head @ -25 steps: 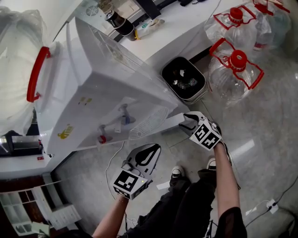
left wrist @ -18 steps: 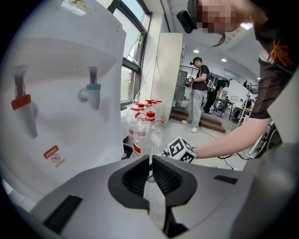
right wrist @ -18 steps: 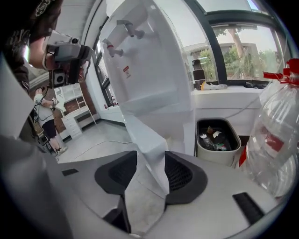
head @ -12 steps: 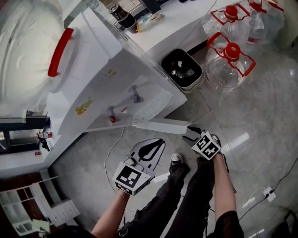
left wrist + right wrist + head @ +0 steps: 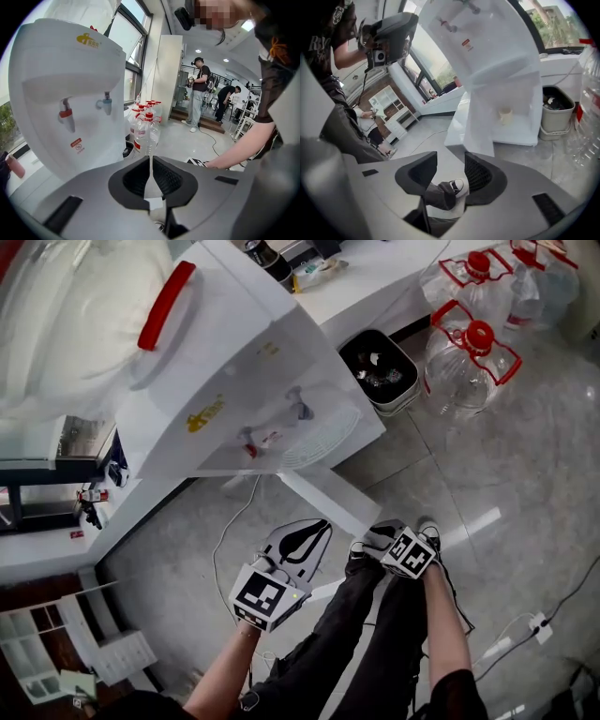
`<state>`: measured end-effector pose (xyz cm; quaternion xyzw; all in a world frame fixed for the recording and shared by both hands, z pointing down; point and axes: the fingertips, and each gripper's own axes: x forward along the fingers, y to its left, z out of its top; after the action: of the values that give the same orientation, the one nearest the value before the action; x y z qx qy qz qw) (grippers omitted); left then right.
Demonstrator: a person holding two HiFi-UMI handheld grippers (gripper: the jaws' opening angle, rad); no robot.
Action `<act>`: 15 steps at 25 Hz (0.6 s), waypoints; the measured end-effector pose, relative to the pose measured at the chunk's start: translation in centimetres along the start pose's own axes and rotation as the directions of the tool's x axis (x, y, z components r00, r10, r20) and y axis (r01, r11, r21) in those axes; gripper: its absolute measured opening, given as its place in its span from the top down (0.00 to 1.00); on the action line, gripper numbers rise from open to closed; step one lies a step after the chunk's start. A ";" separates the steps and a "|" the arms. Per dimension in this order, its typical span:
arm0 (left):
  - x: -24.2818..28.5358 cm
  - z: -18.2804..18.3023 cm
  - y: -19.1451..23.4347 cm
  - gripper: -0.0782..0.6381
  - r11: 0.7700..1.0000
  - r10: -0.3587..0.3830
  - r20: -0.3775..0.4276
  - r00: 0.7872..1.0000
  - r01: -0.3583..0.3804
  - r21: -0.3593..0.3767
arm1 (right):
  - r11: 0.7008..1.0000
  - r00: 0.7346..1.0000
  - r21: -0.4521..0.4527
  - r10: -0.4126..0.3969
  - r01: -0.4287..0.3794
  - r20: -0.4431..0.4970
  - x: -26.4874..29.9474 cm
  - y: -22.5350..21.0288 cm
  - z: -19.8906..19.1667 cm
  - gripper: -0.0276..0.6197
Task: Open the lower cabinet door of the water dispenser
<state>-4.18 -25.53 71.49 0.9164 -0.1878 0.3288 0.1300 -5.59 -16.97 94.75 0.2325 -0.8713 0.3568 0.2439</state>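
Left tool [image 5: 317, 527] and right tool [image 5: 367, 538]: grey shells, black ribbed pads, each with a cube [image 5: 265, 599] of black-and-white square markers. Operator wears black trousers [image 5: 375, 652], a black short sleeve [image 5: 457, 701] and white-toed black sneakers [image 5: 458, 185].

"Can you see into the cabinet?"

"Barely. From the head view the water dispenser [image 5: 234, 381] hides its own lower half under its top, and the open door [image 5: 323, 502] shows only as a narrow strip. In the right gripper view I see one small pale thing [image 5: 505, 116] inside, but I can't tell what it is."

"And the bottle on top?"

"The bottle [image 5: 75, 334] is cut off by the upper left corner, and the far jug [image 5: 473, 268] by the top edge."

"Any labels?"

"The yellow logo [image 5: 204, 413] and the sticker [image 5: 77, 145] under the red tap are too small to read. My left gripper [image 5: 150, 161] covers the dispenser's base."
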 end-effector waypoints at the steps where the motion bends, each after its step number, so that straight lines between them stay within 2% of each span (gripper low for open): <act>1: -0.3 0.0 0.0 0.86 1.000 0.004 0.001 1.000 -0.004 -0.004 | 0.999 0.999 -0.004 0.034 -0.034 -0.023 0.6 1.2 -0.4 0.66; 3: -0.8 0.2 0.0 0.86 1.000 0.011 0.007 1.000 -0.011 -0.013 | 0.995 0.993 0.003 0.096 -0.096 -0.064 1.6 3.3 -1.0 0.66; 6: -1.4 0.8 0.1 0.86 0.999 0.024 0.027 0.999 -0.024 -0.027 | 0.993 0.992 0.032 0.116 -0.114 -0.060 1.8 4.5 -0.7 0.66; 11: -3.1 2.3 0.4 0.86 0.998 0.044 0.053 0.998 -0.041 -0.052 | 0.992 0.998 0.111 0.057 -0.057 0.006 -1.3 4.3 1.5 0.66; 15: -5.2 4.6 -0.2 0.86 0.998 0.024 0.079 0.997 -0.019 -0.066 | 0.986 0.992 0.166 -0.009 -0.012 0.125 -6.7 4.7 6.7 0.66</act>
<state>-5.30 -25.65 64.66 0.9221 -0.2131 0.2868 0.1485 -4.87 -17.37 84.21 0.2734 -0.8521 0.4133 0.1683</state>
